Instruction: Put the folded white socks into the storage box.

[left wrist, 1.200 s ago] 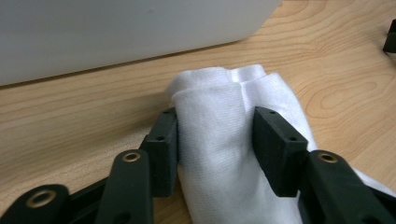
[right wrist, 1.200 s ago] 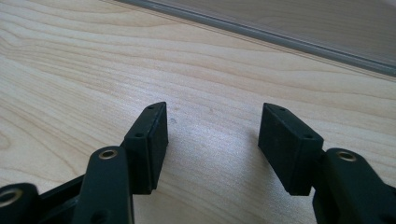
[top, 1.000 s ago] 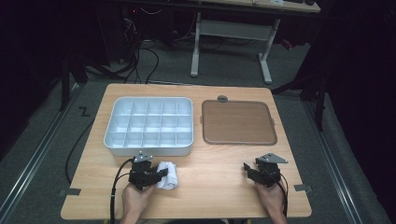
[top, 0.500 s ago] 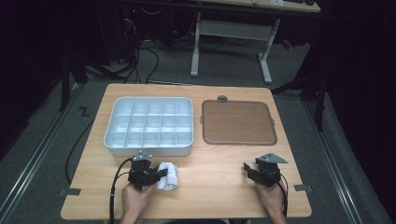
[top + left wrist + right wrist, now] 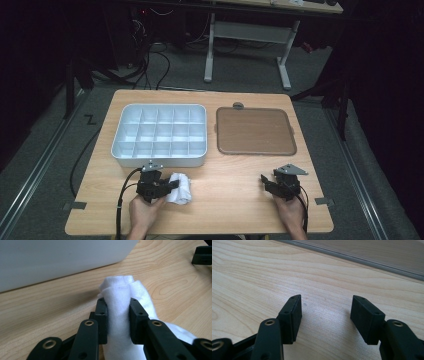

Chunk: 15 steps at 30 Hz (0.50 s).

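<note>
High view: the left tongs sit at the near left of the bench, their jaws having just been closing, with the white rolled cloth between them. In the earlier pictures the cloth lay in the same spot, so nothing has been lifted yet; by my judgement the grip is now made and the pick-up can begin. The white compartment tray stands just beyond the cloth, the brown tray to its right. The right tongs rest at the near right, well apart from the cloth.

Left gripper view: both pads press into the cloth from either side, pinching its middle fold; the cloth bulges above and spreads below the jaws, lying on the bench near the tray wall.

Right gripper view: the right tongs stand spread, nothing between them, bare bench beneath.
</note>
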Available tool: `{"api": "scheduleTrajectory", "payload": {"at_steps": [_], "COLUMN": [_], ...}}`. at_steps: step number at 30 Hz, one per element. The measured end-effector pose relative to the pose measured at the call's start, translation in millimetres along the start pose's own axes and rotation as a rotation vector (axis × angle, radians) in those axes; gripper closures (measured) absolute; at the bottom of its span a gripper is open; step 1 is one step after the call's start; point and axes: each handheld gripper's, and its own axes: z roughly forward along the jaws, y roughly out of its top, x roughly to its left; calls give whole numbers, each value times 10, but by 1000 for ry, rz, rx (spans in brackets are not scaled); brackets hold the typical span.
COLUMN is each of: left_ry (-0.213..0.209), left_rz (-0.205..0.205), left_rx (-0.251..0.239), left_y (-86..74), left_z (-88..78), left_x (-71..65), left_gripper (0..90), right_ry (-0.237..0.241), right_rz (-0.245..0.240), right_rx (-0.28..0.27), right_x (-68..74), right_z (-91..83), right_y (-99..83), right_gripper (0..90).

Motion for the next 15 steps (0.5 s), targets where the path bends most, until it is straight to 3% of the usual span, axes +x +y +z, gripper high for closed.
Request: {"api": "scheduleTrajectory", "payload": {"at_steps": [15], "left_ry": [-16], "left_rz": [18], "left_rx": [-15], "left_y": [38], "left_z": [-46], "left_x": [-68], "left_gripper": [730], "right_ry": [4], "right_rz": [-3], "right_rx": [1], "right_x": [3], "right_z": [5], "right_y": [4], "right_gripper": [421]}}
